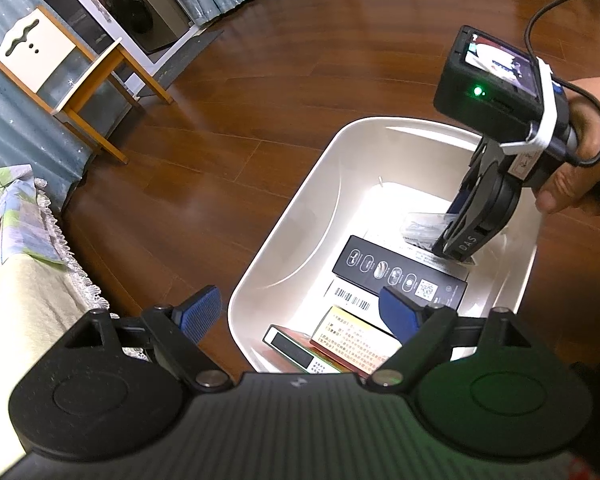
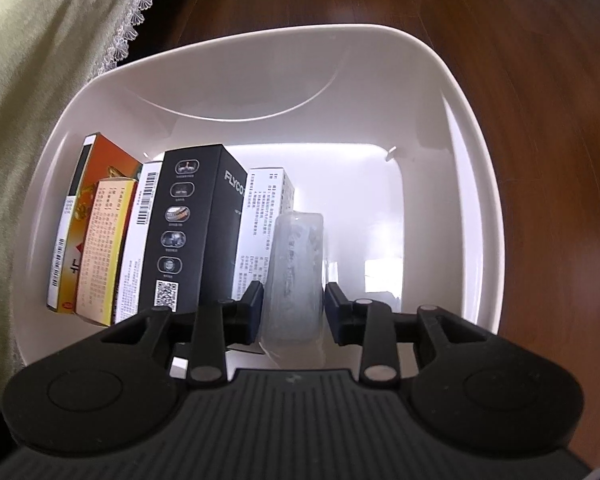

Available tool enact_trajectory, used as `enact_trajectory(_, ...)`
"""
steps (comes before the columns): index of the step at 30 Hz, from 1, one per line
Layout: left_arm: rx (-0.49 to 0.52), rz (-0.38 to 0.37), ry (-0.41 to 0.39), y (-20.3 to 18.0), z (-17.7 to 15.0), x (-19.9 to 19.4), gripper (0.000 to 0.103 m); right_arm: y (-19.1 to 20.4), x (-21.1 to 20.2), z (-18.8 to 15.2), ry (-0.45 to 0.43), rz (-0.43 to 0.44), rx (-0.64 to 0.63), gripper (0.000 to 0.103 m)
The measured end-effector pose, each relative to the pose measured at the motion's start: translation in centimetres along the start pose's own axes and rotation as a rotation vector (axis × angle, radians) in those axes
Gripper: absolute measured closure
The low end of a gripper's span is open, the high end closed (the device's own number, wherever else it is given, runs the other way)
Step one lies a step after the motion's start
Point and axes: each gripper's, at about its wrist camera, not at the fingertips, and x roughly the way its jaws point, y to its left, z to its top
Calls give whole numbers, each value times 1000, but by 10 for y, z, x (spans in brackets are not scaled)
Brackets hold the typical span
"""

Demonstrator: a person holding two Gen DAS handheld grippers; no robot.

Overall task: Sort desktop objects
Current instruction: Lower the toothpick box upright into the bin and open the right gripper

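Now the right gripper (image 2: pixel 293 303) reaches down into the white bin (image 2: pixel 452 80) at the middle of the right wrist frame, and its narrow jaws stand on both sides of a clear packet (image 2: pixel 298 272); a small gap shows at the right pad, so I cannot tell if they press it. Left of the packet, a black box (image 2: pixel 188 232), a white box (image 2: pixel 260 220) and an orange box (image 2: pixel 100 216) stand in a row in the bin. In the left wrist frame the left gripper (image 1: pixel 300 312) hangs wide and empty at the lower middle, above the bin's near edge, while a hand (image 1: pixel 580 160) at the right holds the other tool.
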Motion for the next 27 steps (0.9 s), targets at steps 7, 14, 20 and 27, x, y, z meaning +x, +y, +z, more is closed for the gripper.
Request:
enact_trajectory(7, 2, 8, 3, -2, -3, -4, 16, -1, -5, -1, -1, 4, -12, 73)
enact_trajectory(14, 2, 8, 1, -3, -4, -6, 16, 2, -7, -2, 5, -13, -38, 78)
enact_trajectory(20, 3, 8, 4, -3, -5, -6, 16, -2, -9, 3, -22, -6, -8, 79)
enact_trajectory(27, 5, 8, 9, -4, -6, -6, 16, -4, -8, 5, -25, -3, 14, 79)
